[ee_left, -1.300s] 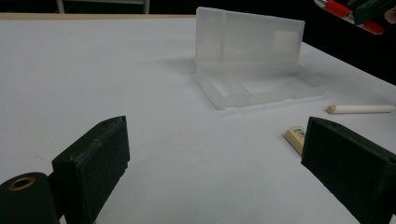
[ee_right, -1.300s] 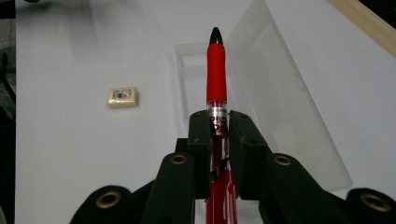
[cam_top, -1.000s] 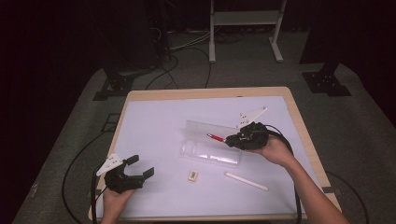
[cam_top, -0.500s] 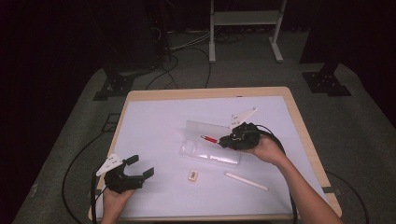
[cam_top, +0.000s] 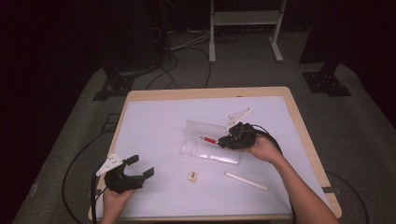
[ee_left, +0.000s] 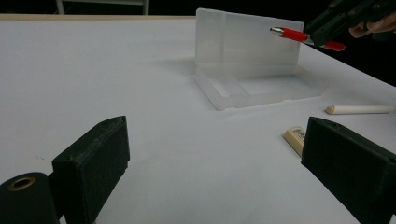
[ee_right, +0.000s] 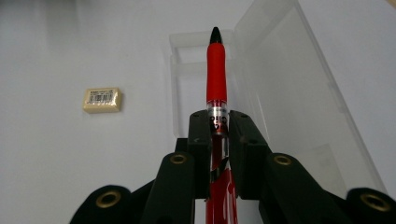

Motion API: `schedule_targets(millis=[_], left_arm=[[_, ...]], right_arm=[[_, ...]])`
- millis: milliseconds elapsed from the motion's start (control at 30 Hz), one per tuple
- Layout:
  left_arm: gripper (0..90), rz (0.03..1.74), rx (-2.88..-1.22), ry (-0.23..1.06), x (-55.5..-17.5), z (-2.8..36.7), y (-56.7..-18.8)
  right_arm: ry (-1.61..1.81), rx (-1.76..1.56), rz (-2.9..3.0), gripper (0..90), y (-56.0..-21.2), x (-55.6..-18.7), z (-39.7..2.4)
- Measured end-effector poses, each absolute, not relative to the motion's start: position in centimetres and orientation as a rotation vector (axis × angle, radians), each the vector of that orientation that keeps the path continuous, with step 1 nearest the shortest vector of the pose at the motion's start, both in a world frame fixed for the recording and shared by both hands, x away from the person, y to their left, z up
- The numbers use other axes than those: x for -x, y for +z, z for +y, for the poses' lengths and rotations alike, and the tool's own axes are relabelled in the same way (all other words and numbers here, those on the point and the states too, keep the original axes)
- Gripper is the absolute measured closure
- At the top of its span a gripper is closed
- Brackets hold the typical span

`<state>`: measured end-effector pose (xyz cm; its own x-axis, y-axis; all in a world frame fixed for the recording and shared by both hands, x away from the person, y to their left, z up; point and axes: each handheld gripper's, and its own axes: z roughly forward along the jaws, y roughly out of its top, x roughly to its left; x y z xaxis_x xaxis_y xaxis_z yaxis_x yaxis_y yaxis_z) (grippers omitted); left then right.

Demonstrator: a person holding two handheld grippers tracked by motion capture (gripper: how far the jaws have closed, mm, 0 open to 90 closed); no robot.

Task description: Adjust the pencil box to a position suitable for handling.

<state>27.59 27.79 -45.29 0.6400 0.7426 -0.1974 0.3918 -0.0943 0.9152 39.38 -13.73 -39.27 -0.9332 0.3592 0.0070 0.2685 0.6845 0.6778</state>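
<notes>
Fingers of the left gripper (cam_top: 135, 165) stand wide apart with nothing between them. This gripper sits at about 7 o'clock on the white counter (cam_top: 159, 121), held by the person's left hand (cam_top: 114, 198). From its own camera, the two black fingers (ee_left: 91, 161) rise at each side, and the bare counter lies between them.

Going right, a small tan eraser (cam_top: 192, 175) lies flat at about 6 o'clock. It is near the front of the box but does not touch it.

Next comes the clear plastic box (cam_top: 210, 147), close to the middle of the counter. Its lid (cam_top: 205, 129) stands up at the back, so the box is open.

A white stick (cam_top: 246, 181) lies flat at about 5 o'clock, apart from the box.

Then comes the red pen (cam_top: 209, 139). The right gripper (cam_top: 228, 140) holds it, at about 3 o'clock, and the right hand (cam_top: 261, 148) holds that gripper. Its fingers (ee_right: 201, 140) are close together and squeeze the pen's middle. The pen's black tip (ee_right: 215, 35) sticks out past the fingers, over the open box. In the left gripper view, the pen (ee_left: 292, 35) is up in the air in front of the lid and does not touch the box floor.
</notes>
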Motion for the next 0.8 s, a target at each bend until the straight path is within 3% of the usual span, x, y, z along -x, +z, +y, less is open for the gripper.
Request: schedule_targets(millis=[800], left_arm=[[7.3,0.931,-1.709,0.377,-27.6,27.8,-45.3]], right_arm=[[1.046,-0.564,2.819,78.6,-42.2,-40.9,-12.9]])
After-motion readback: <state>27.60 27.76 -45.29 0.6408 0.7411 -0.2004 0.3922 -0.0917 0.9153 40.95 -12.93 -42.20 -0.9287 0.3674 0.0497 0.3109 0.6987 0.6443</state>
